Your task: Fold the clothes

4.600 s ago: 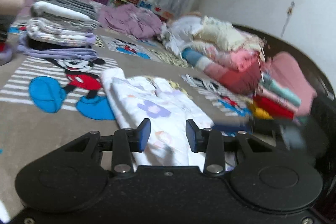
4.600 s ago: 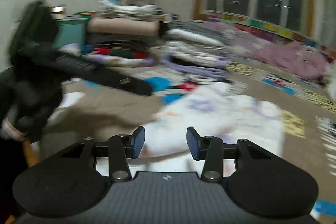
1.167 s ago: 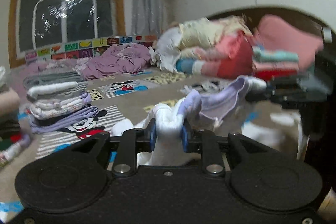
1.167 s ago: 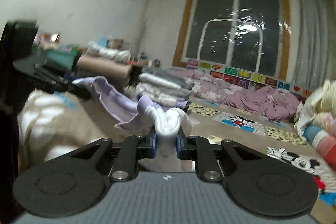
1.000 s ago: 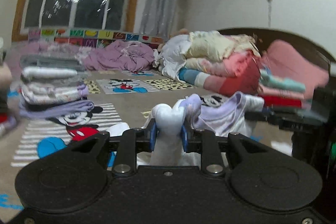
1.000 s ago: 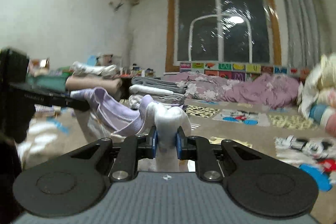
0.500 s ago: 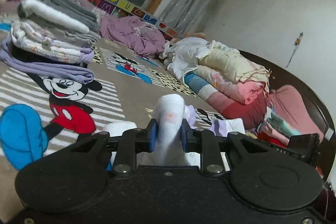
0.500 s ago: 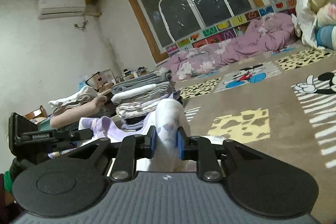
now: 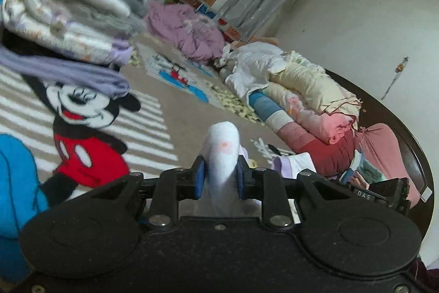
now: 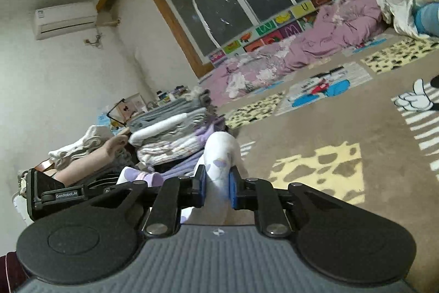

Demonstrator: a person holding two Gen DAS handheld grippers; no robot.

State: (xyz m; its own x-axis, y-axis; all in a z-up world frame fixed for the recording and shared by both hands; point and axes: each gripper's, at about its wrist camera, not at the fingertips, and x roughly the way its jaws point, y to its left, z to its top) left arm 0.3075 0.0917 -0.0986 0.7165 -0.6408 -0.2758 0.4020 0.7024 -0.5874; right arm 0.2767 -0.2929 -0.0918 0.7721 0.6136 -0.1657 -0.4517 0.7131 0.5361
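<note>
In our left wrist view, our left gripper (image 9: pixel 218 180) has its blue-padded jaws clamped on a bunched fold of white cloth with a faint printed pattern (image 9: pixel 222 153), which rises in a rounded hump above the pads. Past it lies a beige carpet with cartoon mouse pictures (image 9: pixel 153 111). At upper left stands a blurred stack of folded grey, white and lilac clothes (image 9: pixel 68 26). To the right, a heap of cream, pink and red bedding (image 9: pixel 310 111) rests against a dark wooden headboard (image 9: pixel 411 144), and our right gripper (image 9: pixel 384 192) shows at that edge.
</note>
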